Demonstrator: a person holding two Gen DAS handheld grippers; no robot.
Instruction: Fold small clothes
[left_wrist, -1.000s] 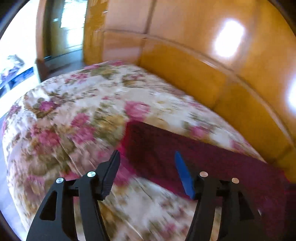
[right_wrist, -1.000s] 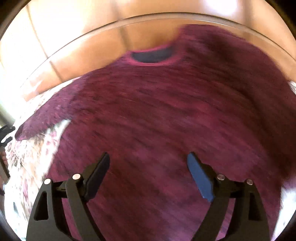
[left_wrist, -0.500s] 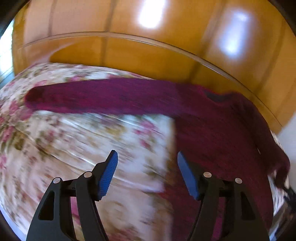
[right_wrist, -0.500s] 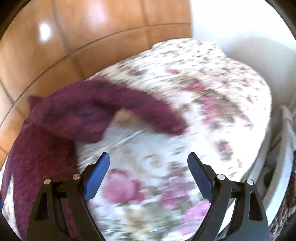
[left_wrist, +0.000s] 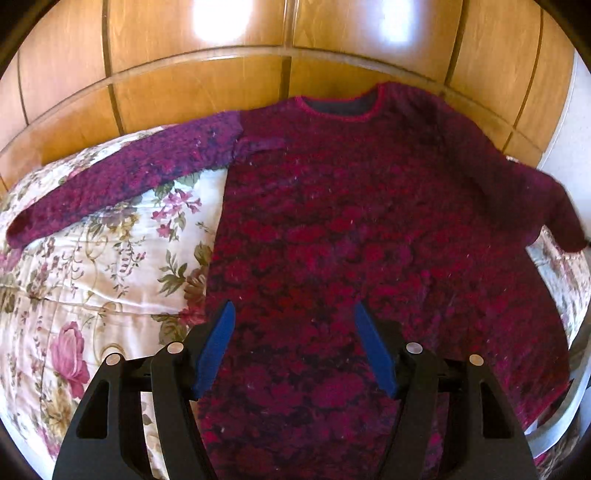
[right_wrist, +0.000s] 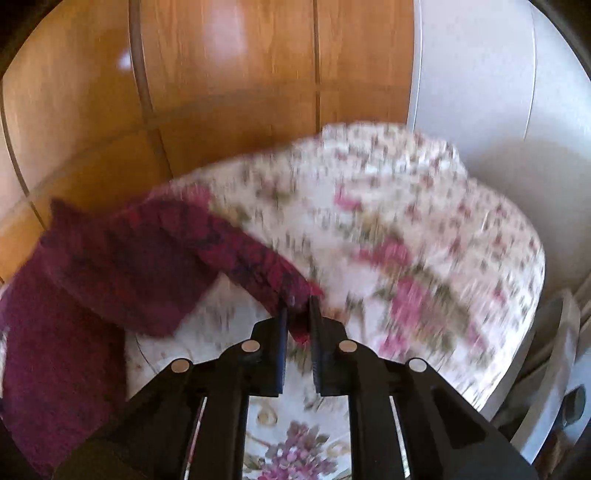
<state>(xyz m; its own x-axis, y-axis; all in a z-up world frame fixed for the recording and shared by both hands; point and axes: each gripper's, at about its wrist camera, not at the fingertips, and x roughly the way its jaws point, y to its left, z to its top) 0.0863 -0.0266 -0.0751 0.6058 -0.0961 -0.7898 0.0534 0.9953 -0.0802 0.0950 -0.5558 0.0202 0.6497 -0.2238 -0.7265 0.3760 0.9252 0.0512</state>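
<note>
A dark red knitted sweater (left_wrist: 351, 221) lies flat on the floral bedspread (left_wrist: 92, 295), neckline toward the headboard, both sleeves spread out. My left gripper (left_wrist: 294, 310) hovers open above the sweater's lower body with nothing between its blue pads. In the right wrist view, my right gripper (right_wrist: 297, 314) is closing its jaws on the cuff of the sweater's right sleeve (right_wrist: 221, 243). The cuff is pinched between the pads and the sleeve lifts slightly off the bedspread (right_wrist: 424, 240).
A glossy wooden headboard (left_wrist: 203, 92) runs along the far side of the bed. A white wall (right_wrist: 498, 92) stands to the right. A white frame-like object (right_wrist: 554, 350) sits beyond the bed's right edge. Bare bedspread lies left of the sweater.
My left gripper swung right, from the bed's left side to over the sweater's body. My right gripper swept right to the sleeve's end and went from wide open to shut on the cuff.
</note>
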